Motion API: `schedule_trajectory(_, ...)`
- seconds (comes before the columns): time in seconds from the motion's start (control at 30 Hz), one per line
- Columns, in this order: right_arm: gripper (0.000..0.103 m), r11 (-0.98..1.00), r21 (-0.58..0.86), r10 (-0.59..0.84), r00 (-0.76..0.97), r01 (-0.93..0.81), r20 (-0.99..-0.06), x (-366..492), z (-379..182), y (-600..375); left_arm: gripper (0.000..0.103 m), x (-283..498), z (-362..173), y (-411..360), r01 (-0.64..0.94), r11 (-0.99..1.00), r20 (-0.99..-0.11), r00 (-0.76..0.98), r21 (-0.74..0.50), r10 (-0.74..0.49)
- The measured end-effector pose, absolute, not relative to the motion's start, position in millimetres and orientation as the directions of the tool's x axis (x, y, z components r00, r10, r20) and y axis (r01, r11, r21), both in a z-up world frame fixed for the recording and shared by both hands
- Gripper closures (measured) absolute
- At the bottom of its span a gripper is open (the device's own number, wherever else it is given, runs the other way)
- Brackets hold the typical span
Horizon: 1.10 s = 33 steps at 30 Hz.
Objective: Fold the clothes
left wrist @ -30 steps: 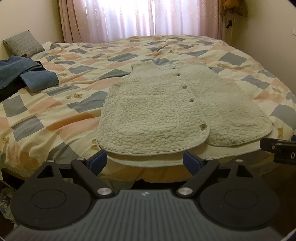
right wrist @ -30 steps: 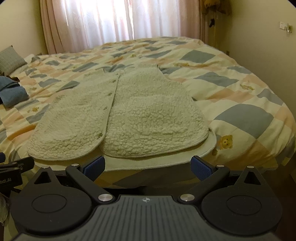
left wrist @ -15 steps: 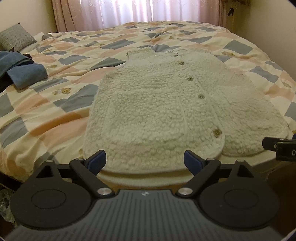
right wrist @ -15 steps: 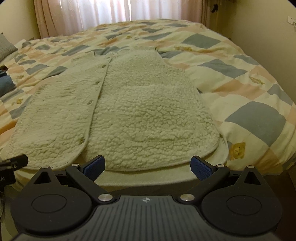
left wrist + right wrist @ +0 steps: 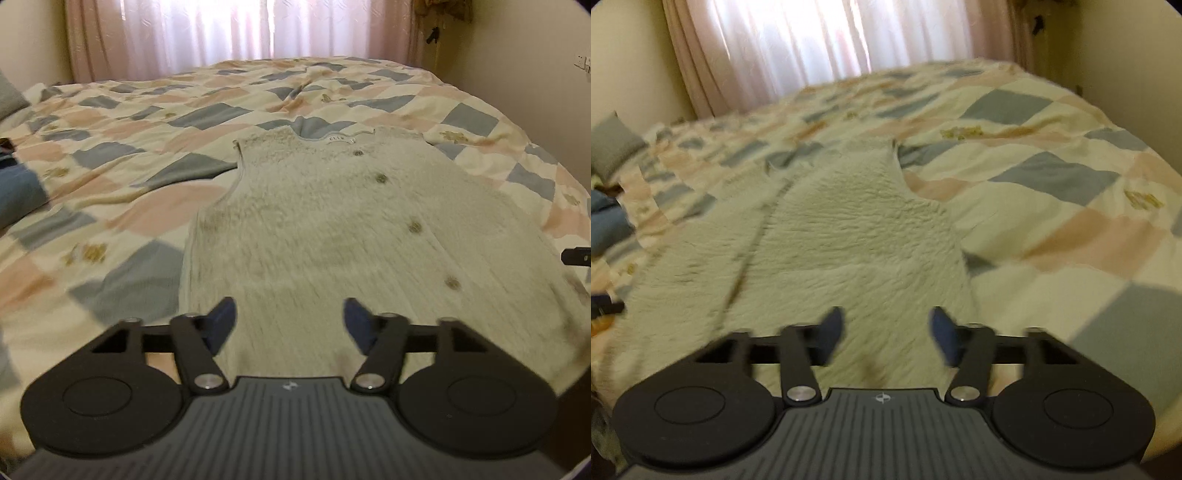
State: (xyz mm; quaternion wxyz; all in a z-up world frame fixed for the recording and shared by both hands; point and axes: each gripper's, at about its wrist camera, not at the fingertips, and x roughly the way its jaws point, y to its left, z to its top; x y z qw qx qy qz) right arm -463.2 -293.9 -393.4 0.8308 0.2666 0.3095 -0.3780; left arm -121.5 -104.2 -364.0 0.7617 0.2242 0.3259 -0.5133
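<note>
Both grippers hang low over the near hem of the fleece vest (image 5: 332, 236). The left gripper (image 5: 290, 321) has its jaws apart with nothing between them, and the right gripper (image 5: 886, 326) is likewise parted and empty, each aimed along the garment, probably to pinch the bottom edge. The vest lies flat and buttoned, collar away, on the checked quilt (image 5: 110, 147). Beyond it hang pink curtains (image 5: 798, 44).
</note>
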Motion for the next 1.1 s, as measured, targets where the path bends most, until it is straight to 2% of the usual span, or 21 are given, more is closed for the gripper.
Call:
schedule_trajectory(0.03, 0.066, 0.583, 0.207, -0.451, 0.526, 0.785, -0.721, -460, -396, -309, 0.046, -108, -365, -116, 0.929, 0.37, -0.728, 0.258, 0.006, -0.635)
schedule_trajectory(0.07, 0.066, 0.599, 0.215, -0.439, 0.54, 0.771, -0.718, -456, -398, -324, 0.045, -95, -366, -128, 0.93, 0.368, -0.729, 0.254, 0.004, -0.635)
schedule_trajectory(0.17, 0.065, 0.633, 0.243, -0.404, 0.582, 0.735, -0.706, -440, -403, -373, 0.03, -57, -368, -167, 0.935, 0.355, -0.718, 0.244, -0.005, -0.652)
schedule_trajectory(0.2, 0.061, 0.638, 0.255, -0.395, 0.593, 0.727, -0.701, -434, -405, -390, 0.026, -44, -369, -182, 0.937, 0.348, -0.714, 0.239, -0.007, -0.658)
schedule_trajectory(0.27, 0.057, 0.651, 0.282, -0.372, 0.62, 0.705, -0.691, -420, -407, -424, 0.025, -20, -372, -211, 0.945, 0.327, -0.714, 0.212, -0.025, -0.667)
schedule_trajectory(0.33, 0.045, 0.663, 0.303, -0.349, 0.641, 0.684, -0.684, -405, -411, -453, 0.025, 8, -379, -243, 0.946, 0.316, -0.73, 0.164, -0.075, -0.663)
schedule_trajectory(0.53, 0.045, 0.696, 0.355, -0.279, 0.691, 0.624, -0.667, -363, -426, -535, 0.025, 86, -407, -311, 0.905, 0.322, -0.742, 0.009, -0.28, -0.67)
schedule_trajectory(0.77, 0.045, 0.699, 0.431, -0.191, 0.729, 0.571, -0.657, -325, -451, -608, 0.024, 142, -444, -354, 0.849, 0.343, -0.732, -0.072, -0.401, -0.678)
schedule_trajectory(0.87, 0.045, 0.67, 0.489, -0.156, 0.75, 0.558, -0.643, -315, -462, -631, 0.019, 160, -456, -368, 0.822, 0.321, -0.701, -0.127, -0.47, -0.702)
schedule_trajectory(0.97, 0.045, 0.635, 0.552, -0.118, 0.774, 0.541, -0.622, -304, -472, -651, 0.019, 168, -461, -381, 0.813, 0.285, -0.672, -0.166, -0.508, -0.722)
schedule_trajectory(1.03, 0.045, 0.619, 0.58, -0.1, 0.785, 0.53, -0.611, -295, -476, -659, 0.026, 170, -462, -390, 0.816, 0.263, -0.656, -0.178, -0.515, -0.733)
schedule_trajectory(1.07, 0.044, 0.612, 0.593, -0.09, 0.791, 0.523, -0.605, -290, -478, -662, 0.038, 169, -462, -394, 0.816, 0.252, -0.649, -0.185, -0.52, -0.738)
schedule_trajectory(1.1, 0.046, 0.608, 0.603, -0.08, 0.796, 0.516, -0.6, -285, -479, -664, 0.056, 169, -462, -397, 0.818, 0.243, -0.646, -0.193, -0.522, -0.739)
